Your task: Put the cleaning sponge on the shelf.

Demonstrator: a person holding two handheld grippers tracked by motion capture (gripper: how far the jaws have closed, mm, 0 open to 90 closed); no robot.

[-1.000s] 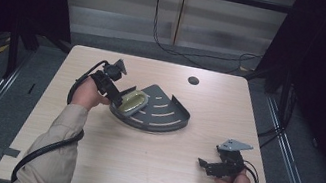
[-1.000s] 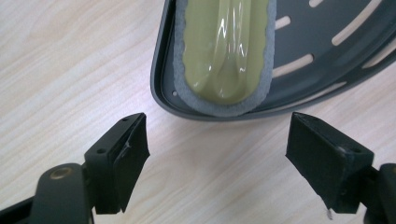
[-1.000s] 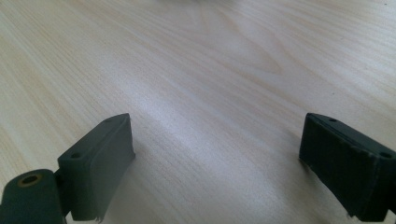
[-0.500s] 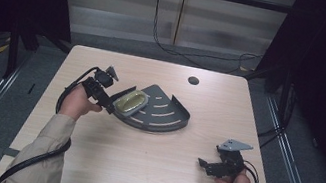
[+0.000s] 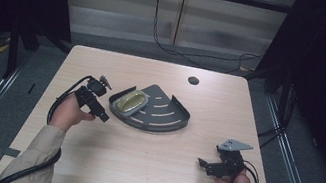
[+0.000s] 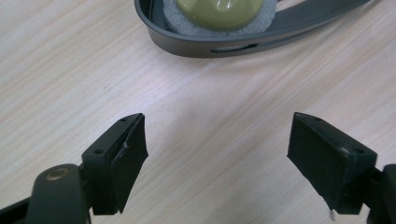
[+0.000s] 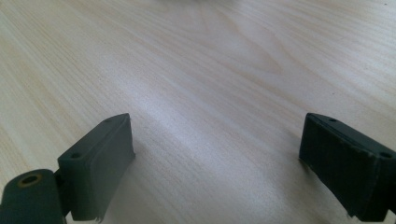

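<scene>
Left gripper (image 5: 104, 117), jaws wide and empty, just beside the grey tray (image 5: 173, 122); a green, seemingly sponge-backed pad (image 5: 129, 102) lies inside it; right gripper (image 5: 201, 163) wide, empty, well apart

The left gripper (image 5: 102, 115) hangs over the table's (image 5: 135, 178) left half, jaws wide apart with nothing between them, forearm reaching in from the near edge. The right gripper (image 5: 201, 163) sits low by the near right corner, jaws spread, apparently resting on the surface.
</scene>
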